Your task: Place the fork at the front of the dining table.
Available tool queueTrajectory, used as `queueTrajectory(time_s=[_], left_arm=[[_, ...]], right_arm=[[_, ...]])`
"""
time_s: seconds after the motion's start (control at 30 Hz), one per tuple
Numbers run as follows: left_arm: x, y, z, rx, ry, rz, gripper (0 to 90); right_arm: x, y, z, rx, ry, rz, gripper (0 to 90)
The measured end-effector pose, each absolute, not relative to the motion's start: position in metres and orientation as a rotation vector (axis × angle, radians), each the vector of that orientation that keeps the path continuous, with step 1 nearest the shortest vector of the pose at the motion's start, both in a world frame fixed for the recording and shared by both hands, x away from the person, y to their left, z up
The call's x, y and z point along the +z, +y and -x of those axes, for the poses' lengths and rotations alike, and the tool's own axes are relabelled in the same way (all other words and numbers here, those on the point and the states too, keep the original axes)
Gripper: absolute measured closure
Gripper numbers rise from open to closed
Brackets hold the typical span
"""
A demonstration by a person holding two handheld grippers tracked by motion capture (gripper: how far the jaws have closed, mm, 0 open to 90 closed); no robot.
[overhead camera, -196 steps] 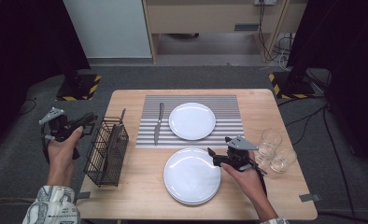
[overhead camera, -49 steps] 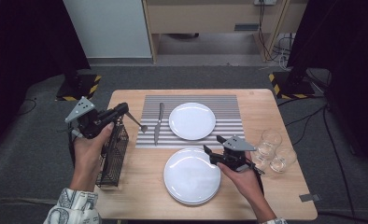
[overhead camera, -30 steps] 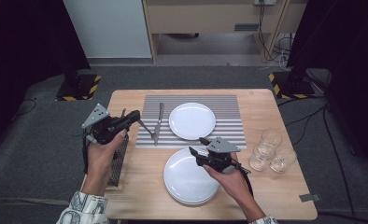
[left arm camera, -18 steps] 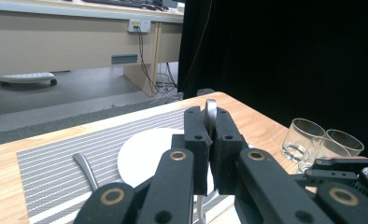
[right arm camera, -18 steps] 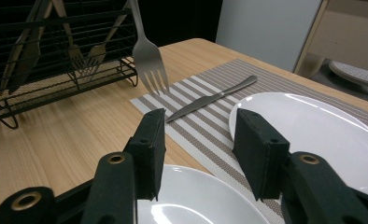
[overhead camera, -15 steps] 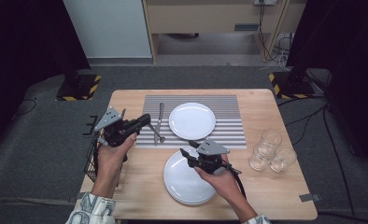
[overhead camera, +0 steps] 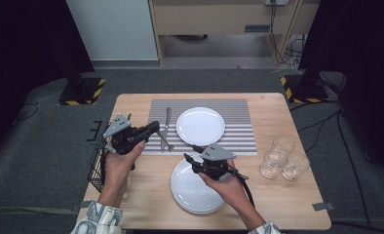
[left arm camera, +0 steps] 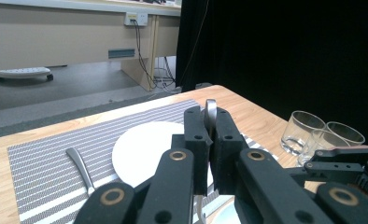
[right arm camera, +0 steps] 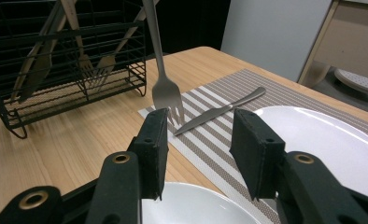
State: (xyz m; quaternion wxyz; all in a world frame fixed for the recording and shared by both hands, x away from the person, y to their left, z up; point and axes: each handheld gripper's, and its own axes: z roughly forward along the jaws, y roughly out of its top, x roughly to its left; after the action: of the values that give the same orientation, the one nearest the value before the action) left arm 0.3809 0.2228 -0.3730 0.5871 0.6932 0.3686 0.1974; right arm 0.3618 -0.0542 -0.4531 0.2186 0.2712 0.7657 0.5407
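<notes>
Near plate: a white plate (overhead camera: 194, 187) is seen at the near edge of the wooden surface (overhead camera: 297, 195), with the right claw (overhead camera: 189, 163) held over its far left rim.
Right claw: its jaws are set partly apart with nothing between them; they have just been closing.
Left claw: the left claw (overhead camera: 153, 128) is clamped on the handle of a fork (overhead camera: 163, 141), as is confirmed in the left gripper view, where the handle (left arm camera: 211, 112) rises between the pressed jaws.
Fork: it is held in the air, long axis close to upright, tines (right arm camera: 169, 100) down, just above the near edge of the striped placemat (overhead camera: 239, 127).
Key relation: from the right claw the fork lies ahead and a little left, just beyond the left jaw; a handover is judged likely, and the tine end is the nearer end to be taken.
Knife: a knife (overhead camera: 167, 121) lies on the placemat, left of the far plate (overhead camera: 200, 126).
Basket: a black wire caddy (right arm camera: 14, 98) with more cutlery stands at the surface's left edge.
Glasses: three glasses (overhead camera: 282, 157) stand well apart at the right.
</notes>
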Motion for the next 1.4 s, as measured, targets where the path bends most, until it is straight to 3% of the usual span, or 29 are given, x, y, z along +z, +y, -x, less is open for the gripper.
queueTrajectory(time_s=[1.4], left_arm=[[-0.381, 0.211, -0.382, 0.427, 0.866, -1.647, 86.2]], right_arm=[[-0.451, 0.004, -0.385, 1.498, 2.150, -0.676, 68.1]])
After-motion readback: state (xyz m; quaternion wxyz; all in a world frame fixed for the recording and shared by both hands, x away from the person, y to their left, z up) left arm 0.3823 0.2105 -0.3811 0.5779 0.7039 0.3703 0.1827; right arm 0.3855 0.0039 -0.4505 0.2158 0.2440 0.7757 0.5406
